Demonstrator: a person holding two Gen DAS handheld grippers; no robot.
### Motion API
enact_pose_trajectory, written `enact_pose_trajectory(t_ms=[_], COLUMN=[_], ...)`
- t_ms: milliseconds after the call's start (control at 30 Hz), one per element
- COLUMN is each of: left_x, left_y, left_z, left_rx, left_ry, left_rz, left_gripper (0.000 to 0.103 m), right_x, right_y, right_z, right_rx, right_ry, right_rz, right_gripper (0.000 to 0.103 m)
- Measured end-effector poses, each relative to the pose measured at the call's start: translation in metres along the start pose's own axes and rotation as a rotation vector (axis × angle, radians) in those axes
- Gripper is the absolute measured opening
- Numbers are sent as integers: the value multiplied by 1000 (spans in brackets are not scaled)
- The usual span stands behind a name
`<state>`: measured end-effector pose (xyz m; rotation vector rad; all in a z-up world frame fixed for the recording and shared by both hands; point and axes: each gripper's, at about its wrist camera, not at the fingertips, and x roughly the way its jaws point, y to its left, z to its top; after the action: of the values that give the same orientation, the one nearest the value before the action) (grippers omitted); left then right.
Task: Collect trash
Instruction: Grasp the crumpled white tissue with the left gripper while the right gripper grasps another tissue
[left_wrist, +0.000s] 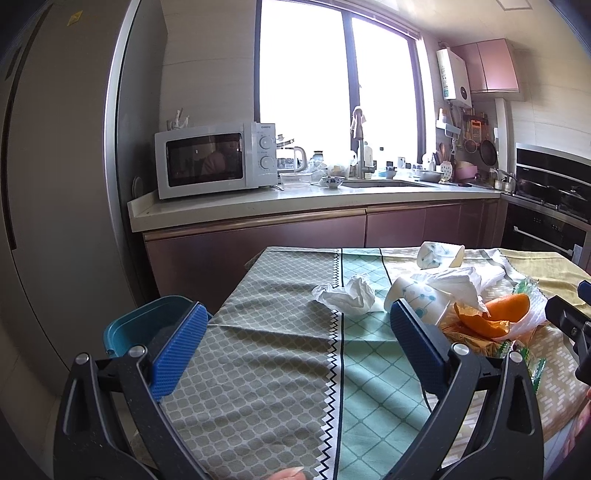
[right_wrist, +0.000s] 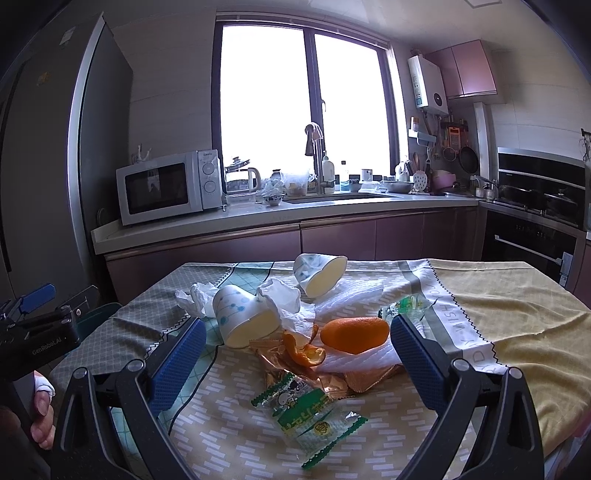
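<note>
Trash lies on the clothed table (right_wrist: 517, 332): two tipped paper cups (right_wrist: 243, 317) (right_wrist: 319, 273), crumpled tissues (right_wrist: 284, 299) (left_wrist: 351, 295), an orange (right_wrist: 354, 334) on a white napkin, orange peel (right_wrist: 304, 350), a brown wrapper, and a green snack wrapper (right_wrist: 306, 413). My right gripper (right_wrist: 297, 365) is open and empty, low over the green wrapper and peel. My left gripper (left_wrist: 295, 350) is open and empty above the table's left part, short of the tissue. A teal bin (left_wrist: 147, 325) stands beside the table's left edge.
A kitchen counter (right_wrist: 258, 218) with a microwave (right_wrist: 166, 188), a sink and dishes runs behind the table. A tall fridge (left_wrist: 55, 184) stands at the left. An oven and stove (right_wrist: 532, 221) are at the right.
</note>
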<state>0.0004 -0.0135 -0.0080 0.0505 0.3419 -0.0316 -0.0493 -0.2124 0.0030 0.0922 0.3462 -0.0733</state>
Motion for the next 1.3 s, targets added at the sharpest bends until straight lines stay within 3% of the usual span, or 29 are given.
enact_pose_trajectory(t_ms=[267, 367, 467, 600, 767, 867, 967, 1000, 1033, 1133, 1200, 1300], left_x=[32, 58, 89, 132, 177, 203, 221, 228, 233, 238, 238, 230], left_y=[-17, -20, -29, -38, -47, -50, -49, -49, -49, -46, -45, -40], left_z=[1, 7, 12, 21, 27, 29, 25, 23, 21, 18, 19, 22], left_rx=[45, 50, 117, 170, 185, 168, 141, 127, 116, 87, 75, 48], left_ry=[90, 155, 207, 284, 363, 419, 475, 499, 520, 537, 531, 514], left_rz=[-77, -121, -125, -149, -204, -231, -271, -286, -295, -321, -337, -367], left_gripper=[97, 97, 97, 85, 83, 76, 60, 50, 38, 27, 19, 15], right_x=[17, 30, 50, 86, 124, 138, 148, 150, 152, 155, 154, 148], right_y=[-14, -12, -11, -3, 6, 8, 9, 8, 7, 4, 4, 3], right_z=[-2, 3, 10, 20, 28, 32, 35, 35, 35, 36, 38, 45], right_rx=[11, -9, -17, -55, -75, -75, -72, -64, -54, -37, -35, -27], right_ry=[59, 90, 127, 193, 274, 306, 333, 340, 346, 354, 345, 318], right_rz=[16, 46, 77, 107, 158, 175, 198, 214, 233, 256, 258, 269], right_gripper=[97, 97, 97, 90, 74, 63, 48, 44, 33, 12, 8, 4])
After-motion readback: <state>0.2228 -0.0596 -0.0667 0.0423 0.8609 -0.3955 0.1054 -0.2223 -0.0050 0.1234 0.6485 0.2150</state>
